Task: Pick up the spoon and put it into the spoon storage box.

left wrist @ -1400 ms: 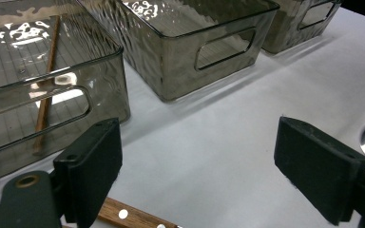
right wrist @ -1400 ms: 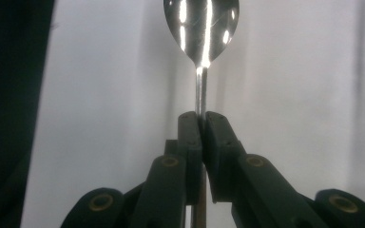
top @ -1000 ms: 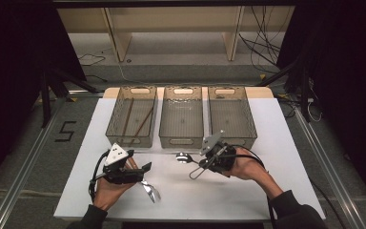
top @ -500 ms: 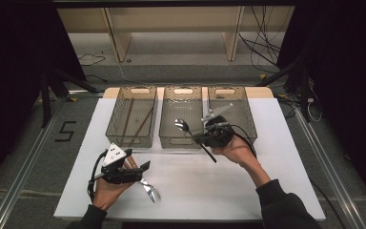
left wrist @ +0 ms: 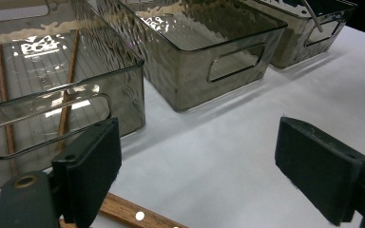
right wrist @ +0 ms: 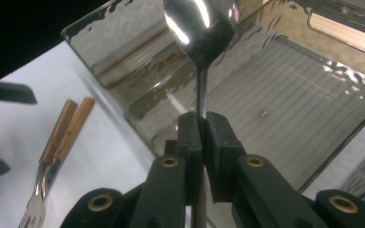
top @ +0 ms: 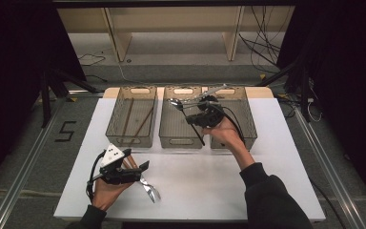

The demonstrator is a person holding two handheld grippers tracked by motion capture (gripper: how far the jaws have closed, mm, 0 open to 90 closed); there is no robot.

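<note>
The spoon (top: pixel 183 110) hung above the middle bin (top: pixel 181 138), bowl toward 10 o'clock, clear of the bin walls, with open white surface (top: pixel 209 181) at 6 o'clock. The right hand-held gripper (top: pixel 201 116) was clamped on its handle, bowl just beyond the jaw tips. A second before, that spoon sat low over the surface; it had since risen over the bins. The left hand-held gripper (top: pixel 140 168) stood open, unmoved, beside wooden-handled cutlery (top: pixel 145 186).

high view: overhead, far | gripper views: low, close | shared: middle bin (top: pixel 181 121)
</note>
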